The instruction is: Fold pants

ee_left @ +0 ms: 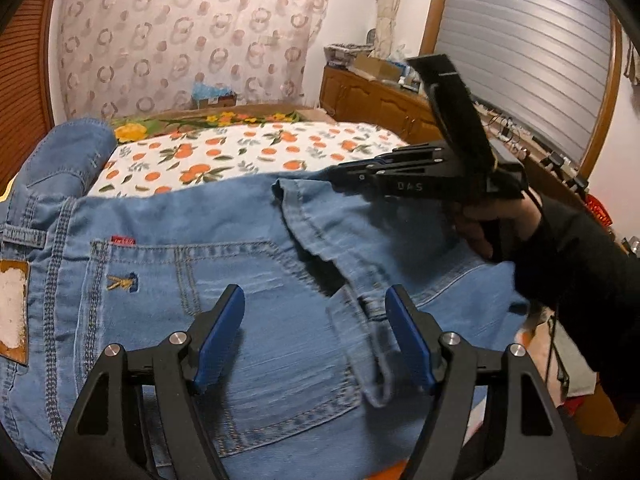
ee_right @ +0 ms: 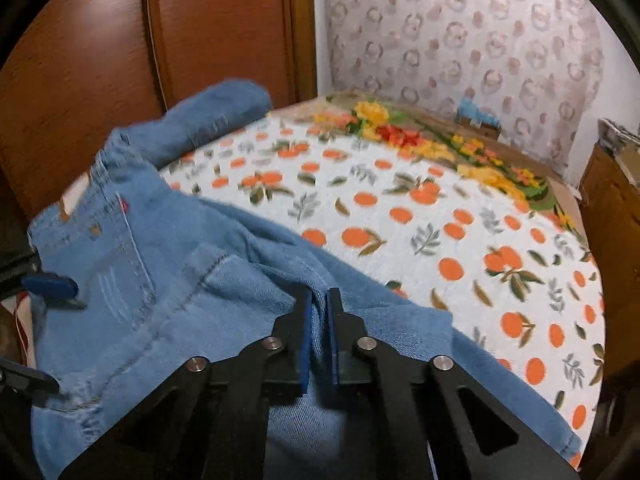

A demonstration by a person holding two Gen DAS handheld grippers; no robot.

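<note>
While my right gripper [ee_right: 319, 312] has its jaws pinching a jeans [ee_right: 168, 280] fold, left gripper [ee_left: 316, 320] jaws spread over the back pocket [ee_left: 224, 312], bed [ee_right: 440, 220] underneath

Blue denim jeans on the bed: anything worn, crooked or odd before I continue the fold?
The blue denim jeans have a waistband patch worn to bare white. A hemmed leg end lies flopped diagonally over the seat, pinched by the right gripper. The left gripper hovers open above the back pocket.
</note>
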